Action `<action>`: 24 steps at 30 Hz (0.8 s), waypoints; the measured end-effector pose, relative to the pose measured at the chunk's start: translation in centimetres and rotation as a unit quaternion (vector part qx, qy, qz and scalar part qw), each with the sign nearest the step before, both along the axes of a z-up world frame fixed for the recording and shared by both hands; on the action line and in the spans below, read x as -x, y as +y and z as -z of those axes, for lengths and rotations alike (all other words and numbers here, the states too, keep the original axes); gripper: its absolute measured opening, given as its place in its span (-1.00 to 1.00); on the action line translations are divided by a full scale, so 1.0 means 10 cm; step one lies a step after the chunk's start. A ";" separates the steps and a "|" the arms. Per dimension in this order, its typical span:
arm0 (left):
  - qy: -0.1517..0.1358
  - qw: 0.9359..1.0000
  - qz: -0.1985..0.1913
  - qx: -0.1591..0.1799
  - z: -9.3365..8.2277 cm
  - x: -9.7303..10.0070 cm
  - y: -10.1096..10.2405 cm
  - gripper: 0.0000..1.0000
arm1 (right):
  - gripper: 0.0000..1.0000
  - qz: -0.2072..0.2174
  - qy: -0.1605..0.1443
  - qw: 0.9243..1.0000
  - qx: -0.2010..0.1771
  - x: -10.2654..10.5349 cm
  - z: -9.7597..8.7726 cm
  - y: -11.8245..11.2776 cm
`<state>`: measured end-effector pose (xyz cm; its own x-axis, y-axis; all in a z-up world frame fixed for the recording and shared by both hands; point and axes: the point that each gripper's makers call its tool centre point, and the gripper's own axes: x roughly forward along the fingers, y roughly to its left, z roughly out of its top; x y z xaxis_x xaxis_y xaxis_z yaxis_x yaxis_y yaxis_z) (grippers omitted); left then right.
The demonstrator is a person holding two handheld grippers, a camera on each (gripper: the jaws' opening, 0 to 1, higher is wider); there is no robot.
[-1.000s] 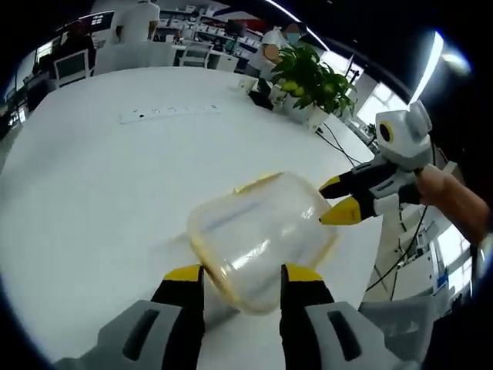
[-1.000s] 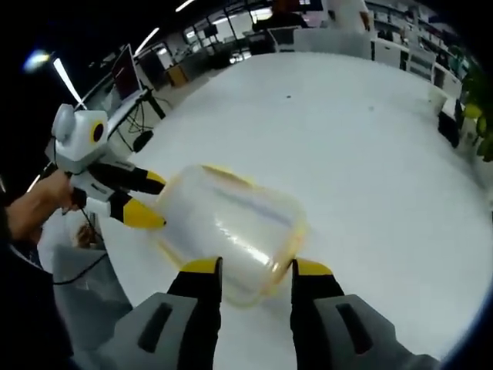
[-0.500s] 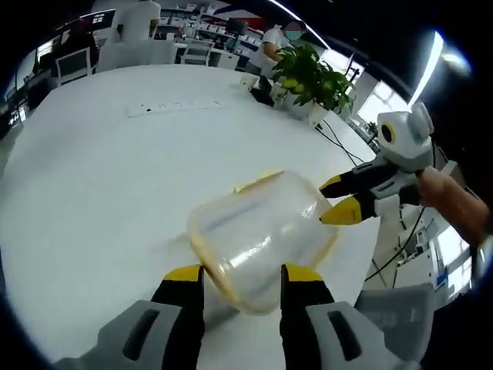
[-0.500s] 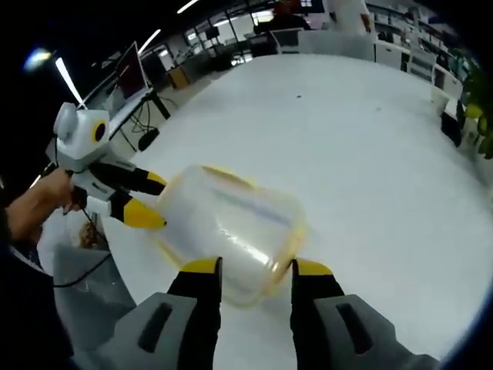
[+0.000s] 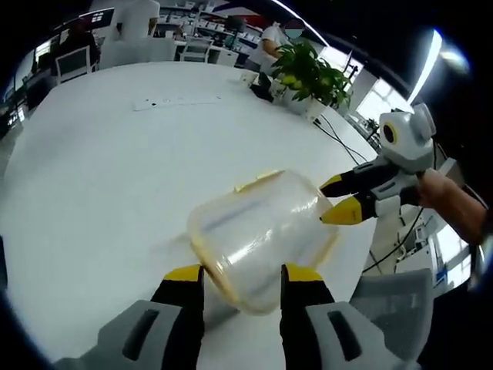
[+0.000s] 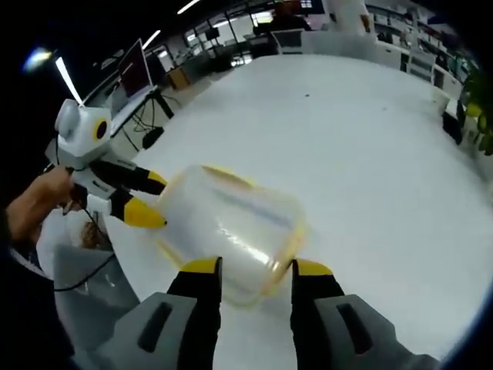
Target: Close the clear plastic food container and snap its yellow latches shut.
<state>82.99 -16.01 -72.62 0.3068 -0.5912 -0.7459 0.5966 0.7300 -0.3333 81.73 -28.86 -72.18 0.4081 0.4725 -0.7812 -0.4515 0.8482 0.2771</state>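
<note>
Yellow-tipped jaws of the left claw [image 5: 234,274] are rising at the bottom centre of the left gripper view, standing apart on either side of the near end of the clear container [image 5: 258,235], which is sitting mid-frame on the white bench [image 5: 92,177]; whether they are pressing its walls I cannot tell. In the right gripper view the right claw [image 6: 250,268] is flanking the opposite end of the container [image 6: 231,230] in the same parted way at bottom centre. Each claw is also showing in the other's view, at the right of one [image 5: 339,198] and the left of the other [image 6: 142,199], jaws apart beside the box. The lid appears to be seated, with a yellow latch [image 5: 254,181] sticking out at the far rim, so the latching step seems to be in hand; next, each claw would likely need to press a latch against the wall until it snaps. Farther off, a power strip [image 5: 171,101] is lying in the upper left, and a potted plant [image 5: 312,73] is standing at the upper right.
</note>
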 end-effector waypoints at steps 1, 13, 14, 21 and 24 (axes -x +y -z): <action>0.001 1.000 0.001 -0.001 0.00 0.01 0.02 -0.37 | -0.37 0.000 0.000 1.000 0.000 0.02 0.00 0.02; 0.008 1.000 0.008 -0.007 0.00 0.15 0.21 -0.36 | -0.37 0.003 -0.003 1.000 -0.002 0.15 0.00 0.19; 0.008 1.000 0.008 -0.006 0.00 0.16 0.23 -0.36 | -0.37 0.002 -0.003 1.000 -0.001 0.17 0.00 0.21; 0.010 1.000 0.007 -0.008 -0.01 0.23 0.31 -0.36 | -0.37 -0.001 -0.003 1.000 -0.001 0.23 0.00 0.30; 0.011 1.000 0.005 -0.009 -0.01 0.27 0.34 -0.36 | -0.37 -0.004 -0.001 1.000 0.000 0.26 0.00 0.32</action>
<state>80.26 -12.62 -72.56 0.2844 -0.5814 -0.7623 0.5972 0.7294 -0.3335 79.13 -25.69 -72.20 0.4068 0.4749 -0.7804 -0.4583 0.8451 0.2754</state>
